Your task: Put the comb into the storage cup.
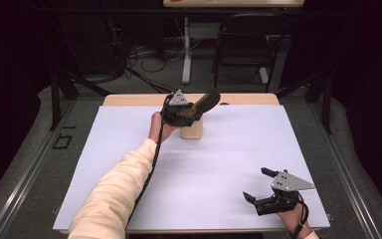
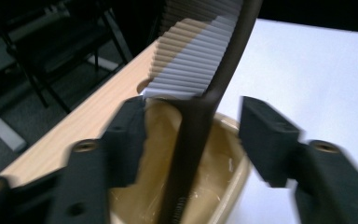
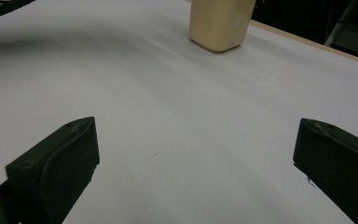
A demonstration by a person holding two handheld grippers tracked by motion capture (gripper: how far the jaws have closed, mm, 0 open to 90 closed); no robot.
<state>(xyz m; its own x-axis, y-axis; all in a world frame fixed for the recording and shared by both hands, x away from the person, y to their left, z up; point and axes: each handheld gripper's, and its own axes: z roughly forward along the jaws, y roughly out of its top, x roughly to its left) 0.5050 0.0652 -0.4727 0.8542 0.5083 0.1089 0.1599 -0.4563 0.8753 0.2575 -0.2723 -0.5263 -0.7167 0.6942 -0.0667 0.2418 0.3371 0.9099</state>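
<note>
Nearest the person, at the front right of the white table sheet (image 1: pixel 204 169), the right gripper (image 1: pixel 259 185) rests low over the sheet with its jaws spread wide and nothing between them; in the right gripper view only bare white surface lies between the two black jaws. A hand grips it from below at the table's front edge.

Farther in, a cream-sleeved forearm (image 1: pixel 114 194) reaches diagonally across the sheet to the left gripper (image 1: pixel 197 110), which sits over a beige cup (image 1: pixel 191 130) standing upright near the far edge of the sheet, about mid-width. A dark comb (image 1: pixel 206 101) stands in the cup. Its long axis rises steeply out of the cup and leans up and to the right in the high view, with the toothed end uppermost. In the left gripper view the comb (image 2: pixel 200 112) runs up between the jaws, its teeth fanning left of the spine, its handle end down inside the cup (image 2: pixel 223 168). The jaws stand partly apart on either side of the comb, with gaps showing, so they do not press it.

Beyond the sheet a strip of light wood tabletop (image 1: pixel 129 100) shows. Behind it the room is dark: a grey floor, a tangle of cables (image 1: pixel 139 57), a white post (image 1: pixel 186 50), and a black folding chair (image 1: pixel 243 47).
</note>
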